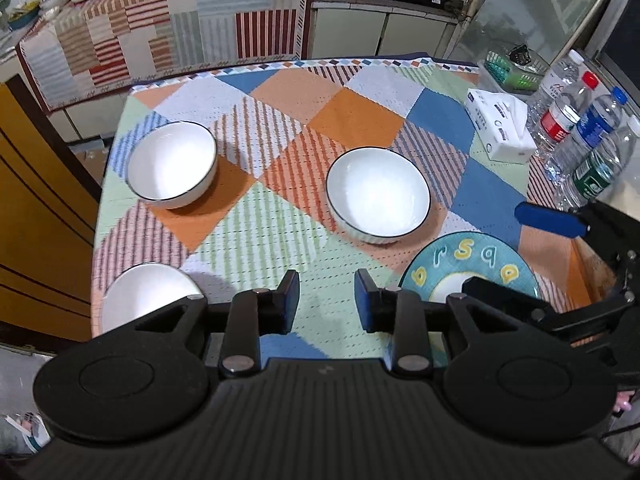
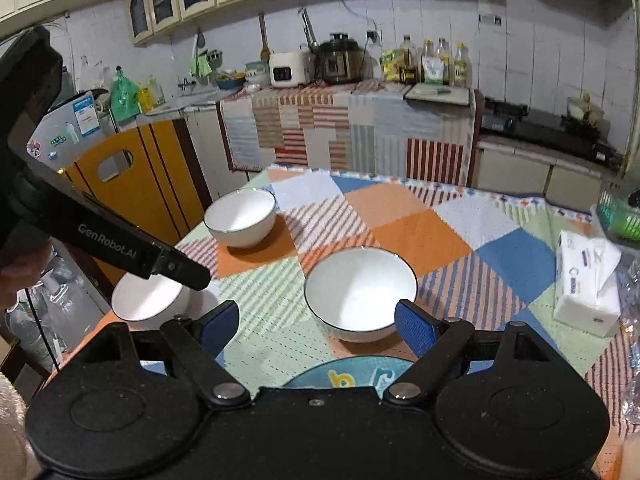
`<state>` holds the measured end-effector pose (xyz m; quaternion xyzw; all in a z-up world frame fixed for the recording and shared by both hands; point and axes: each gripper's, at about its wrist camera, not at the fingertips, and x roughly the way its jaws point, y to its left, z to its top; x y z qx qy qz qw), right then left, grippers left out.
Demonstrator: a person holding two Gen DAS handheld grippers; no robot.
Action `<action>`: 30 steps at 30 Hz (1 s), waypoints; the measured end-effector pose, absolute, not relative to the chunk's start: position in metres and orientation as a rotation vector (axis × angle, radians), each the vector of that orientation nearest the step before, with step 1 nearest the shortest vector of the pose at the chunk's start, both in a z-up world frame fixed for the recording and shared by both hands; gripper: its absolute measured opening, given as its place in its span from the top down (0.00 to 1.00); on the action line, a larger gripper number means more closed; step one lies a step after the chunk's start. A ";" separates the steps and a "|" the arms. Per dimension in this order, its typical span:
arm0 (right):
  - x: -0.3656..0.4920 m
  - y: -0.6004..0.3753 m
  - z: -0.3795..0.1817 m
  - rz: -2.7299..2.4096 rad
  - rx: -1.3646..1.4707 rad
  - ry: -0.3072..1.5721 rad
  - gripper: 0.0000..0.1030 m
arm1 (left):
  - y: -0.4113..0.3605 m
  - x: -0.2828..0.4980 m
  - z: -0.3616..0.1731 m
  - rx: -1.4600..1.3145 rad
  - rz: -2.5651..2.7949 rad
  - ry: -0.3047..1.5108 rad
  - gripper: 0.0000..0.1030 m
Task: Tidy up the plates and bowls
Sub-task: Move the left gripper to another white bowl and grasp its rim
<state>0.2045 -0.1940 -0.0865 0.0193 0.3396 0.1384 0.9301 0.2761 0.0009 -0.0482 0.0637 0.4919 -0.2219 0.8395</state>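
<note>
Three white bowls with dark rims stand on the patchwork tablecloth: one far left, one in the middle, one at the near left edge. A teal plate with yellow and white letters lies near the front right. My left gripper hangs above the cloth between the near bowl and the plate, its jaws a little apart with nothing between them. My right gripper stands wide open and empty above the plate, just short of the middle bowl.
A white tissue box, several water bottles and a green basket crowd the table's right side. An orange door panel stands close to the left edge. A cloth-covered counter runs behind the table.
</note>
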 end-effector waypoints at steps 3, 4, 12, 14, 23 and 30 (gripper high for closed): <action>0.198 -0.184 -0.077 0.304 0.028 0.680 0.15 | 0.014 0.267 -0.042 0.136 -0.475 1.029 0.67; 0.197 -0.180 -0.074 0.314 0.021 0.676 0.15 | 0.019 0.264 -0.040 0.138 -0.476 1.025 0.64; 0.196 -0.131 -0.052 0.388 -0.052 0.705 0.17 | 0.062 0.251 -0.044 0.151 -0.404 1.008 0.48; 0.202 -0.117 -0.051 0.415 -0.079 0.745 0.20 | 0.076 0.253 -0.050 0.137 -0.384 1.019 0.44; 0.246 -0.058 -0.073 0.535 -0.133 0.832 0.34 | 0.124 0.272 -0.089 0.106 -0.239 1.057 0.38; 0.278 -0.046 -0.109 0.518 -0.110 0.909 0.37 | 0.154 0.283 -0.114 0.018 -0.163 1.075 0.40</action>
